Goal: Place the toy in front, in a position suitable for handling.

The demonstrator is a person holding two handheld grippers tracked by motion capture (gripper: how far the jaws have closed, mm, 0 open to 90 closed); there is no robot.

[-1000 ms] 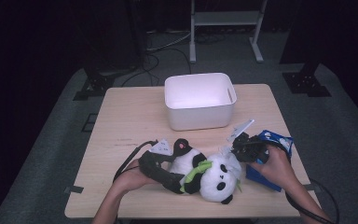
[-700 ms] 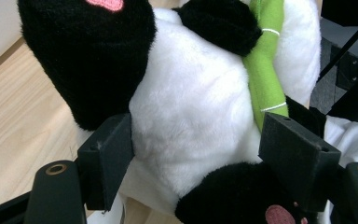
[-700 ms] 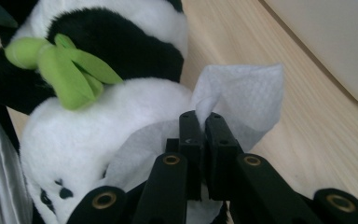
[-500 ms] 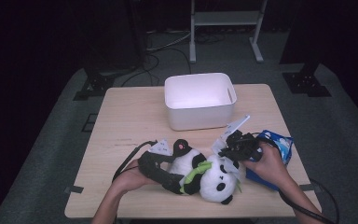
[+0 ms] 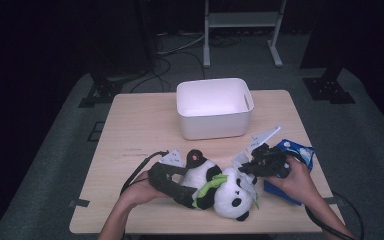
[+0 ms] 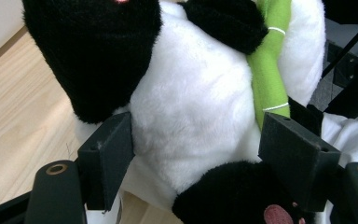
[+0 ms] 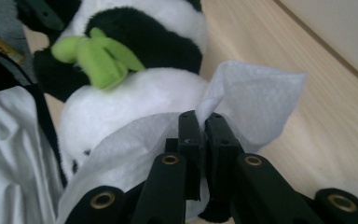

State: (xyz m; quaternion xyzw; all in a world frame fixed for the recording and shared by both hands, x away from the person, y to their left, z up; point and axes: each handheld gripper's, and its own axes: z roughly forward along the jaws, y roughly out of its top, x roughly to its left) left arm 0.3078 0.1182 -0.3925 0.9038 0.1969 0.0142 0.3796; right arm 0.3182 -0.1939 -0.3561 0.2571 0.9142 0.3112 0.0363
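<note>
**Panda Toy Gripped and Wiped at Table's Near Edge**

Seen from the high view: plush panda [image 5: 215, 187] lying on its side at lower centre of the frame, on the near edge of a light wooden table [image 5: 140, 130]. Left gripper [image 5: 172, 186] reaching in from lower left, clenched around the toy's white belly. In the left gripper view, both black pads pressed into the fur at lower left and lower right of the frame, a black limb at upper left, a green bamboo stalk [image 6: 268, 70] running down the upper right, a pink paw pad at the bottom edge.

Right gripper [image 5: 252, 167] at centre right of the high view, jaws pinched tight on a white wipe [image 5: 241, 161] held against the panda's head. In the right gripper view, wipe [image 7: 256, 95] rising from between the closed jaws at centre frame and draped over the white head, green leaves at upper left.

Just right of the right hand [image 5: 295, 180], a blue packet [image 5: 292, 150] at the table's right edge, its printing too small to read. White bin [image 5: 214, 107] standing at upper centre of the table, well apart from the toy. No legible lettering anywhere on toy, bin or grippers.
</note>
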